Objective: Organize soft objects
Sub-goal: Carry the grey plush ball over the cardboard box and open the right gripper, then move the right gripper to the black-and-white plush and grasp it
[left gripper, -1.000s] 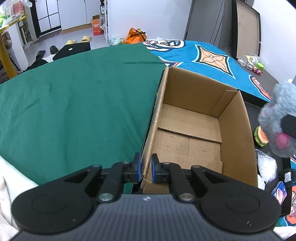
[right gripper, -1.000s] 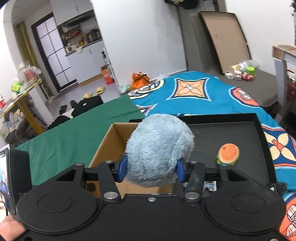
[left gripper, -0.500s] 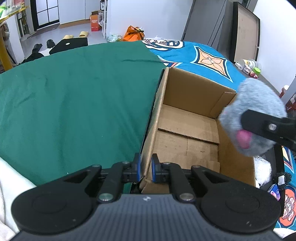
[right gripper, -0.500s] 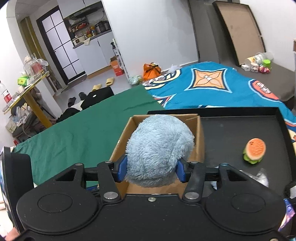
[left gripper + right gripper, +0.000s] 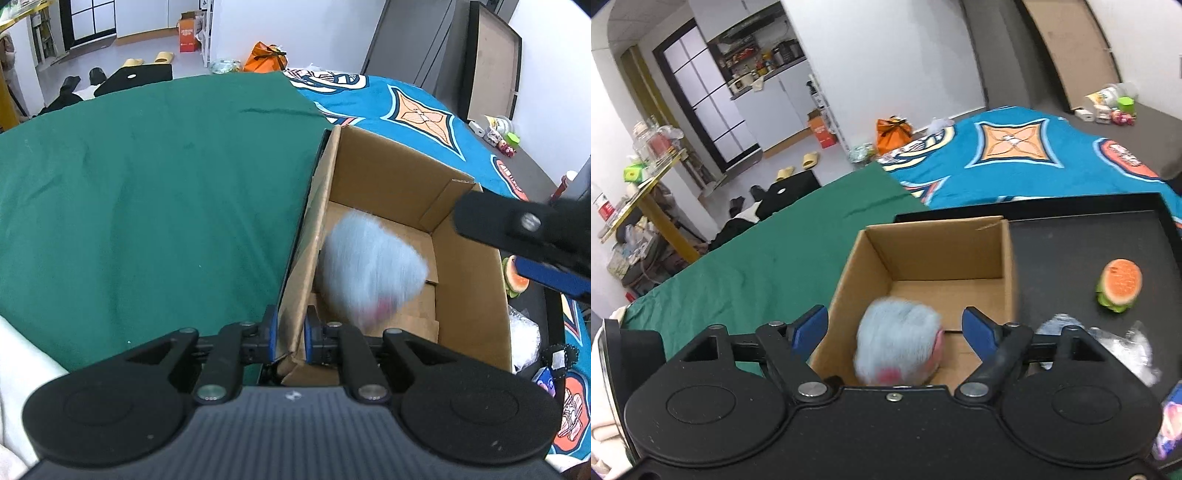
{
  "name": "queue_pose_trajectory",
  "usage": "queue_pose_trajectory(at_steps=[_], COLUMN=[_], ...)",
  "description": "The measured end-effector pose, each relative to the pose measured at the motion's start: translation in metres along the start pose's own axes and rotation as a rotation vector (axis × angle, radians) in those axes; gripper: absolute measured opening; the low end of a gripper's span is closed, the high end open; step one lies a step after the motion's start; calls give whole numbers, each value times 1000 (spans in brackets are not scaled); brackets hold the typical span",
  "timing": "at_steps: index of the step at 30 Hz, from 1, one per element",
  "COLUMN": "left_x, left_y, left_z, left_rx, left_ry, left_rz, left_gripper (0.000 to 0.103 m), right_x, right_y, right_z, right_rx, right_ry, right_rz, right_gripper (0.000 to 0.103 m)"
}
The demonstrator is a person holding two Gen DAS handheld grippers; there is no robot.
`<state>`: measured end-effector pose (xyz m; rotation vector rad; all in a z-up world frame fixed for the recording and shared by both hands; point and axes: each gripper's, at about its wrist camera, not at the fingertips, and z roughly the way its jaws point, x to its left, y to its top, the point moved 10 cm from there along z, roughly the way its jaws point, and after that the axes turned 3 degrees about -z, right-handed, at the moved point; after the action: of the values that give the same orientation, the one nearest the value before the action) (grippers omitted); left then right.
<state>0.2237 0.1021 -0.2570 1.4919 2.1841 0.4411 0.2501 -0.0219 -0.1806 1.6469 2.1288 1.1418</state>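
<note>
I am pinching the near left wall of the cardboard box point(image 5: 391, 184) with my left tongs point(image 5: 290, 341), 1 blue pad outside the wall and 1 inside, pressed tight on the cardboard. My right tongs point(image 5: 895, 328) are standing spread wide above the box opening; their jaws have just been opening, and nothing is touching either blue pad. The fluffy blue plush toy point(image 5: 899, 345) is sitting below them inside the box, blurred in both views, with a pink patch showing on its near side. In the left wrist view the plush toy point(image 5: 371, 273) is lying toward the left wall of the box, and 1 finger of the right tongs point(image 5: 524, 230) is reaching in over the right wall. The box is resting on the bed, partly over a green cloth point(image 5: 147, 184) and against a black tray point(image 5: 1071, 251). A small burger-shaped toy point(image 5: 1120, 290) is sitting on that tray, well apart from the box.
</note>
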Motion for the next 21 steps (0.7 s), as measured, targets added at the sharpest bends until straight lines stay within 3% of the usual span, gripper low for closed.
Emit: queue_pose_trajectory(at_steps=[7, 14, 21], left_x=[-6, -10, -22], left_y=[-1, -3, -2], left_z=[-4, -6, -10], left_rx=[-8, -1, -13], left_ry=[35, 74, 90], left_rz=[50, 72, 101], left_gripper=[14, 42, 52], right_x=[-34, -81, -118], right_y=[-2, -12, -21], right_z=[-20, -39, -53], right_rx=[-22, -15, -4], right_ry=[-112, -216, -292], right_rz=[18, 69, 91], right_gripper=[80, 80, 84])
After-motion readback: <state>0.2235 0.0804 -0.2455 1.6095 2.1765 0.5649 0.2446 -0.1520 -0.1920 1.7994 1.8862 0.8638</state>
